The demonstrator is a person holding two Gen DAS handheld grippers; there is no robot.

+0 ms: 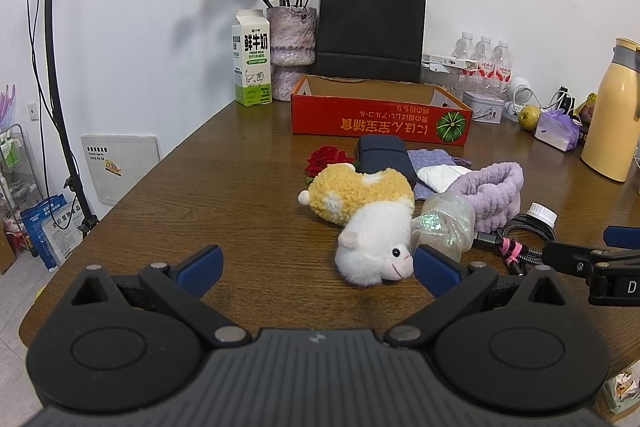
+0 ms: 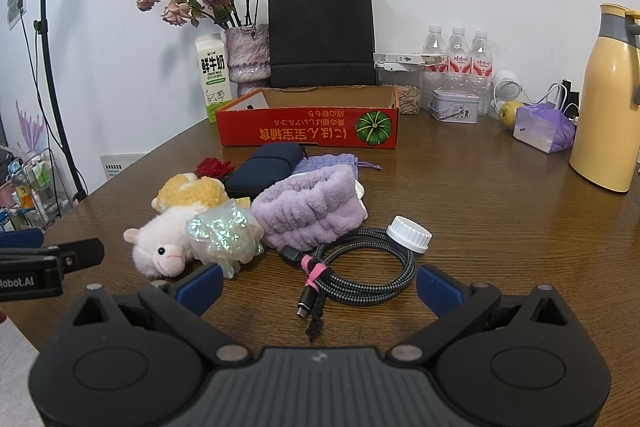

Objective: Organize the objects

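A pile of small objects lies mid-table in front of an empty red cardboard box (image 1: 380,123) (image 2: 308,131). It holds a plush sheep (image 1: 372,223) (image 2: 160,243), a glittery scrunchie (image 1: 444,227) (image 2: 224,235), a purple headband (image 1: 492,193) (image 2: 312,211), a coiled braided cable (image 2: 360,275) (image 1: 520,247), a white cap (image 2: 410,233) (image 1: 542,214), a dark case (image 2: 264,167) (image 1: 384,155), a red rose (image 1: 328,159) (image 2: 214,167) and a lilac pouch (image 2: 328,161). My left gripper (image 1: 318,267) is open, just short of the sheep. My right gripper (image 2: 320,285) is open around the cable's near end.
At the back stand a milk carton (image 1: 252,63), a vase of dried roses (image 1: 290,39), a black paper bag (image 1: 370,27), water bottles (image 2: 458,51) and a tin (image 2: 456,107). A yellow thermos (image 2: 608,99) stands at the right. A light stand (image 1: 60,67) rises left of the table.
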